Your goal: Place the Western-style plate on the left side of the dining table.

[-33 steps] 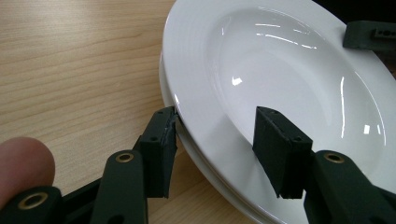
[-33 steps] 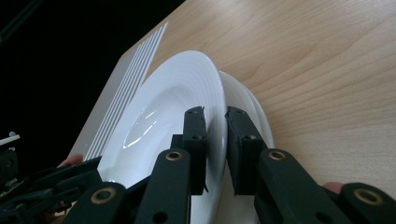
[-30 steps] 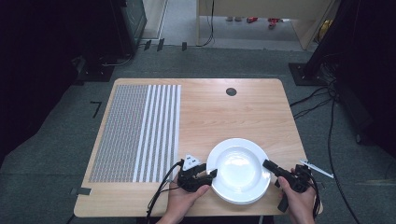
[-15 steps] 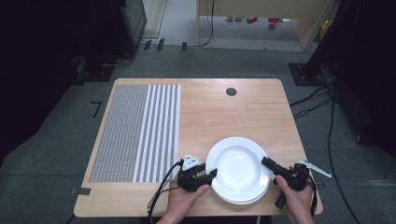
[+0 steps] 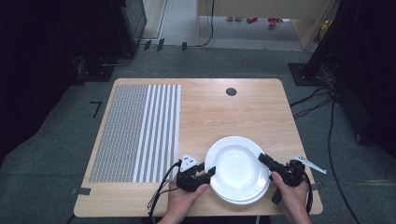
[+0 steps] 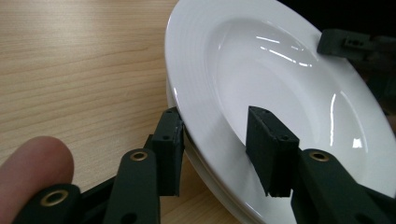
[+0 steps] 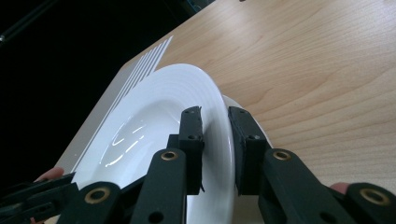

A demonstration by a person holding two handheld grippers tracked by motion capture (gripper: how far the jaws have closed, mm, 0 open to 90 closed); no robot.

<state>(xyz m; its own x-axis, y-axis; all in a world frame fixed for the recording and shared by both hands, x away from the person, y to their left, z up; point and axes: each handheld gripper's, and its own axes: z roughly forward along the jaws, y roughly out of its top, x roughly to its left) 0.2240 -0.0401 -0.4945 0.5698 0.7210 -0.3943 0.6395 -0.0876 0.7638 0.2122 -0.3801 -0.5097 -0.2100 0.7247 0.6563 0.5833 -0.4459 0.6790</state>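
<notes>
Two white deep plates lie stacked near the table's front edge. The top plate (image 5: pixel 237 163) (image 6: pixel 280 79) (image 7: pixel 154 126) is tilted up off the lower plate (image 5: pixel 247 199) (image 6: pixel 212 189) (image 7: pixel 235 103). My right gripper (image 5: pixel 262 161) (image 7: pixel 218 140) is shut on the top plate's right rim, one pad on each face. My left gripper (image 5: pixel 209 176) (image 6: pixel 217 156) straddles its left rim. Its jaws have just been closing. One pad (image 6: pixel 169 154) sits under the rim, between the two plates. The other pad (image 6: pixel 268 154) stands apart over the bowl.
A grey and white striped mat (image 5: pixel 135 133) covers the left part of the wooden table (image 5: pixel 233 116). A black round grommet (image 5: pixel 231 91) sits at the far middle. Cables (image 5: pixel 159 200) trail off the front edge and across the floor at right.
The top plate has lifted and slid a little away from me, so the lower plate's near rim now shows beneath it. Both hands have stayed about where they were.
</notes>
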